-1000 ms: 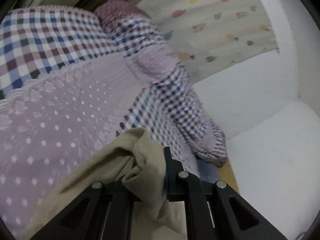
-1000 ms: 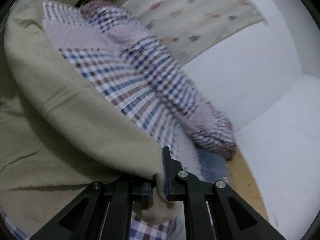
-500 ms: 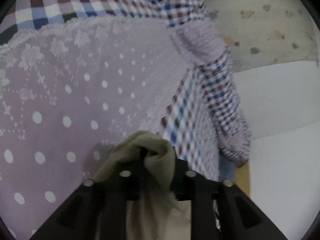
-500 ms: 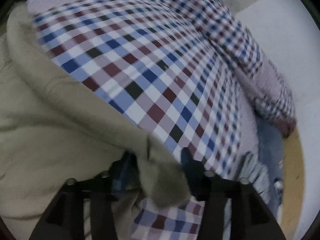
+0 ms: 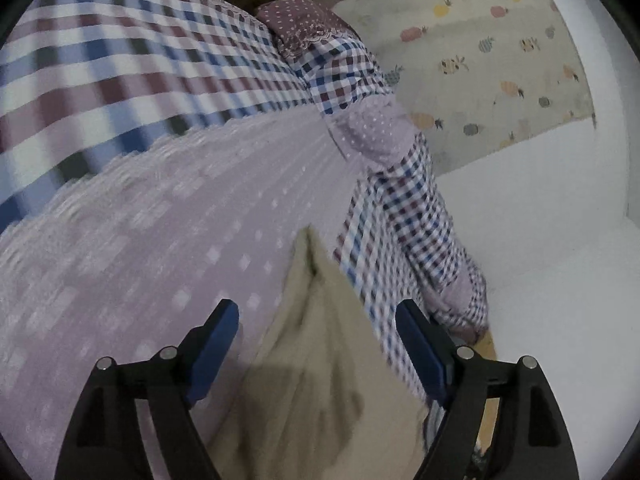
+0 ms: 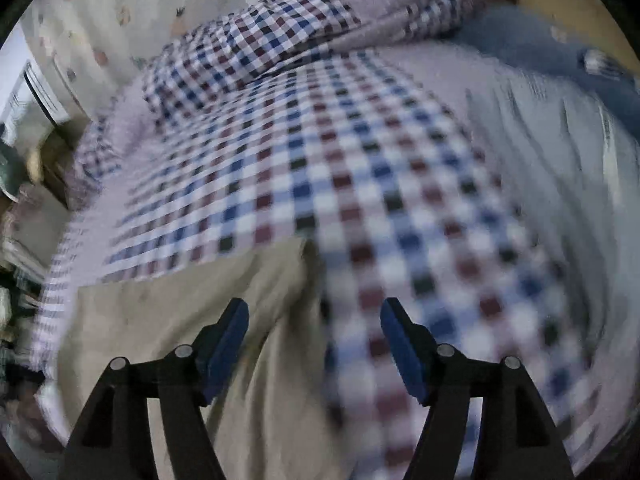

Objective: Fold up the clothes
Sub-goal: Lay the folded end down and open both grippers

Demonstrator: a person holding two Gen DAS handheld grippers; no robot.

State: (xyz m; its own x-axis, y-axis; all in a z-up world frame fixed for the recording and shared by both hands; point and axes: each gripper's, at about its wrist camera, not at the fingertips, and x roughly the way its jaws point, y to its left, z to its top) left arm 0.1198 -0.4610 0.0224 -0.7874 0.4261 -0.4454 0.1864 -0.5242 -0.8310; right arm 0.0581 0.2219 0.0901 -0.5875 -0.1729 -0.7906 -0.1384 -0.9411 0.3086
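Note:
A beige garment (image 5: 320, 360) lies on the bed, its pointed corner reaching up between the blue pads of my left gripper (image 5: 318, 320), which is open just above it. In the right wrist view the same beige garment (image 6: 248, 352) spreads over the lower left on the checked bedspread (image 6: 360, 184). My right gripper (image 6: 314, 324) is open too, with the cloth's edge lying under the gap and neither pad pressing it.
A pink dotted cover (image 5: 140, 260) and checked bedding (image 5: 120, 60) fill the bed. A checked pillow (image 5: 412, 208) lies along the bed's right edge. Beyond are a fruit-print rug (image 5: 480, 60) and white floor (image 5: 540, 200). Blue-grey clothing (image 6: 560, 52) sits at the far right.
Both grippers were shut on the beige garment; now both have opened and let it drop onto the bed. The right wrist view has swung round across the bedspread.

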